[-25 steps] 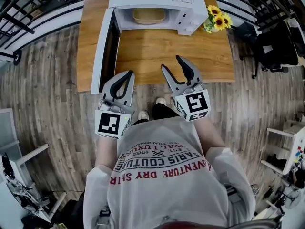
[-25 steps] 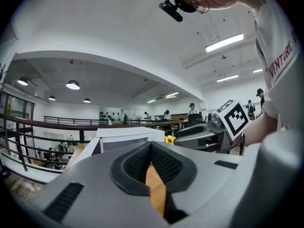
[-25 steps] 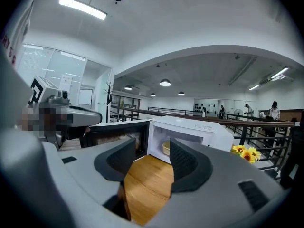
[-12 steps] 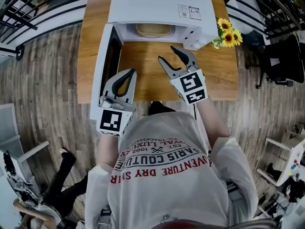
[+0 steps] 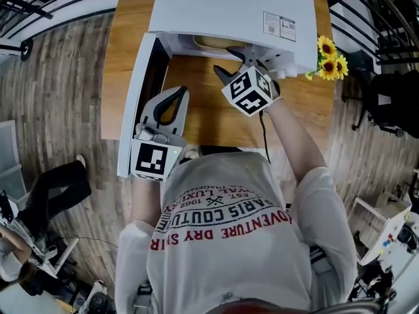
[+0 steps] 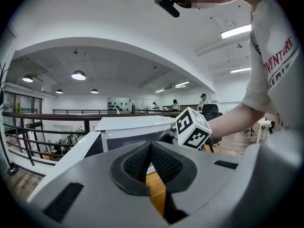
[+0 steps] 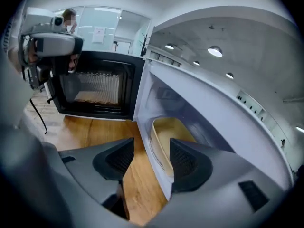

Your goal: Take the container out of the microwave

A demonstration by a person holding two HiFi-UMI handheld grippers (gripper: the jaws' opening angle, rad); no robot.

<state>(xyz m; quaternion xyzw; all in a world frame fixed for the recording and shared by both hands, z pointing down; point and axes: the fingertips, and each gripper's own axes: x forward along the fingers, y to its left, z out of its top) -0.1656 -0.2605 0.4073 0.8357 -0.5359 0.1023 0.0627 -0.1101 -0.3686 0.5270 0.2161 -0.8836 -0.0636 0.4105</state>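
At the counter's far edge, inside the boxy white microwave (image 5: 222,12), sits the shallow tan plastic container (image 7: 171,132), close to the mouth. Right claw (image 7: 151,158) at the cavity, jaws opening, nothing between them yet. Left claw (image 6: 151,151) closed, empty, beside the swung-out dark-windowed door (image 5: 141,84). Container likely light, stiff, slick-walled; pinch the near rim. Low cavity roof; bare wooden counter (image 5: 196,110) in front for withdrawal.

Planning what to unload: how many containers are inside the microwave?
1. A beige container sits inside the open microwave, on the cavity floor. Part of the cavity is out of sight in every view, so another could be hidden.
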